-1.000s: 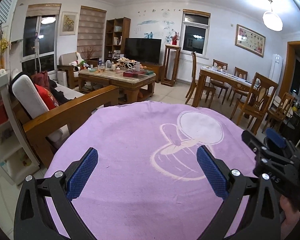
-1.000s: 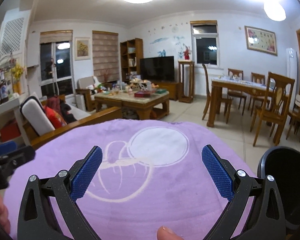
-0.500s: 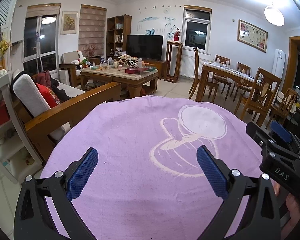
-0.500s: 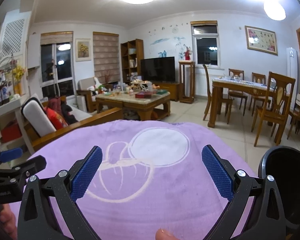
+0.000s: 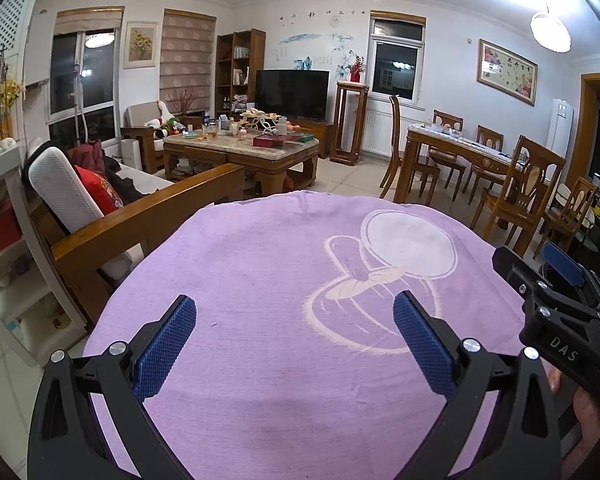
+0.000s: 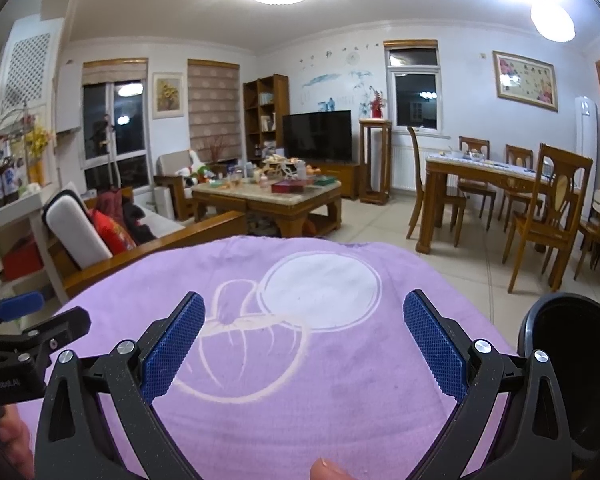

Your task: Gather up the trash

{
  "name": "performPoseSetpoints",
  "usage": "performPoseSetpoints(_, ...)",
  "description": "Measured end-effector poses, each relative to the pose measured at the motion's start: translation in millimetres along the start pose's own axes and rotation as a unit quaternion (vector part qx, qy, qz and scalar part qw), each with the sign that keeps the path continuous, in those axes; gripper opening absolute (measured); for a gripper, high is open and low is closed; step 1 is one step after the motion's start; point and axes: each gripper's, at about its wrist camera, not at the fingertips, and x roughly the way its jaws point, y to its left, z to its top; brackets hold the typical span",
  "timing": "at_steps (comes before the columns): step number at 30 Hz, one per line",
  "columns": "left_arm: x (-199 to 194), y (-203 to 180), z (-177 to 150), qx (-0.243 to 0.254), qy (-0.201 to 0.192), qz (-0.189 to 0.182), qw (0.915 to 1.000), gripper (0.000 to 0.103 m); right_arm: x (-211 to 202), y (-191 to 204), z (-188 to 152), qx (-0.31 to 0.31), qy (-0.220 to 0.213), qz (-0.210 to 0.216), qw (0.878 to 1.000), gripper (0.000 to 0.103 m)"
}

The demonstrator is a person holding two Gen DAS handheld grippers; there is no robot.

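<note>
Two grippers, both held above a purple cloth with a pale round print; no trash lies on it. Left gripper (image 5: 294,338): jaws wide apart, nothing between the blue pads, purple cloth (image 5: 260,272) beneath. Right gripper (image 6: 302,338): jaws likewise spread wide and empty, sitting beside the left one over the same cloth. At the right edge of the right wrist view, a dark round bin (image 6: 576,364) stands just beside the cloth, mouth partly visible.

Trash: none identifiable close by. Candidate clutter sits on the far desk (image 5: 240,146) in front of the television, well apart from both grippers; items there are too small to name.

Judgement: task at its start, nothing collected yet.

Risks: pads could snag the loose cloth if a gripper dips while turning toward the bin; the two grippers sit close together, so a careless swing could knock them; picking non-trash from the crowded desk is possible, since the items cannot be told apart at this range
</note>
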Motion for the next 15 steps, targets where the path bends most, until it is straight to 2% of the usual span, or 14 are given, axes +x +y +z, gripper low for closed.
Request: performPoseSetpoints(15,0.0,-1.7,-2.2,0.000,0.000,-0.002,1.0000,0.098,5.9,-0.6,-4.7,-0.001,0.002,0.004,1.000,0.098)
